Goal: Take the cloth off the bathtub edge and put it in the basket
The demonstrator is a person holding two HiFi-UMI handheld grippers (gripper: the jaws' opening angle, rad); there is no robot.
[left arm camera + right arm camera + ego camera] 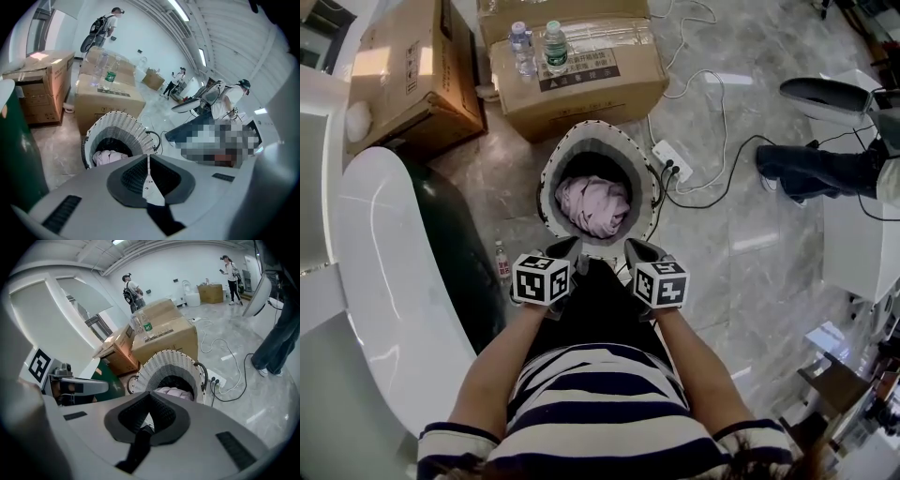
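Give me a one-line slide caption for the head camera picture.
Pink cloth in the white basket; left claw and right claw shut and empty over its near rim.

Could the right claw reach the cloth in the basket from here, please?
Probably yes: the right claw hangs near the open basket, and nothing covers the cloth; its shut jaws must open first.

Only partly seen
The cloth (108, 157) sits half hidden behind the basket (124, 131) wall — a bystander's legs (811, 171) are cut by the edge.
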